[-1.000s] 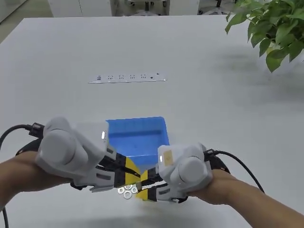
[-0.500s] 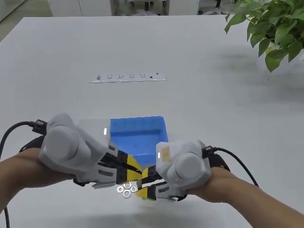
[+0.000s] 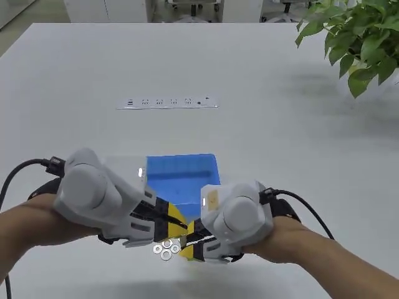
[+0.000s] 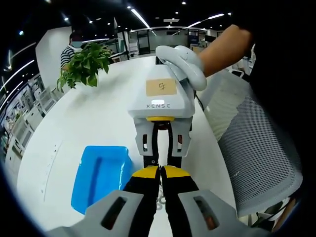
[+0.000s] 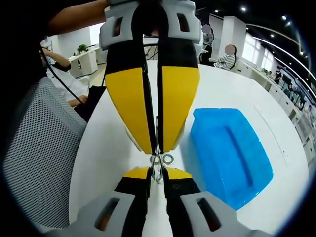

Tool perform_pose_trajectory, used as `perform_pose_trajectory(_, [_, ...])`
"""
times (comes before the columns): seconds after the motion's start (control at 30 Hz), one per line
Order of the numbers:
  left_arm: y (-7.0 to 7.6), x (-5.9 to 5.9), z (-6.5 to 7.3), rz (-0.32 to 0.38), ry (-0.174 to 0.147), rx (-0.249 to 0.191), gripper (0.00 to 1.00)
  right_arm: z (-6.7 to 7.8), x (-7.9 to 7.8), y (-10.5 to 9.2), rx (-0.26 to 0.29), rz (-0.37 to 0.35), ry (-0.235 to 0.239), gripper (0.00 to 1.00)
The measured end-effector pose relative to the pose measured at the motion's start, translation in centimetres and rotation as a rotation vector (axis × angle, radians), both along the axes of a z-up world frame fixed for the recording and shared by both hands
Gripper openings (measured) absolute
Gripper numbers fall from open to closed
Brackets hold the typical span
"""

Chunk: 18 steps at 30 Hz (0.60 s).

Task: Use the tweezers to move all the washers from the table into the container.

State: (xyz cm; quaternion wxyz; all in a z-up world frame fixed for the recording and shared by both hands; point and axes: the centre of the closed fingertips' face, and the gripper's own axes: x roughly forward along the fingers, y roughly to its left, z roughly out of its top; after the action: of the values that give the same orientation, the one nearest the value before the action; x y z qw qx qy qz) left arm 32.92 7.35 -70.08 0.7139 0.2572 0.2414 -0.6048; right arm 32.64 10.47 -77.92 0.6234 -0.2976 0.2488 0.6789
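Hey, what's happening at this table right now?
A person works two handheld grippers. The left gripper and right gripper meet tip to tip, both shut on thin tweezers, over a small cluster of washers on the table. The washers lie beside the blue container, not yet in it.

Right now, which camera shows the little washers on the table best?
The head view. The washers lie in a small cluster on the white table, out in the open near the blue container. The right gripper view catches just a couple, partly behind the yellow jaws.
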Motion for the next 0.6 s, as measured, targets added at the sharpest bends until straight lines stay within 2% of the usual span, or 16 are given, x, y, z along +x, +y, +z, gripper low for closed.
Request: perform_pose_trajectory(0.6, [0.01, -0.15, -0.06, 0.016, 0.003, -0.008, 0.07, 0.01, -0.27, -0.23, -0.007, -0.024, 0.020, 0.08])
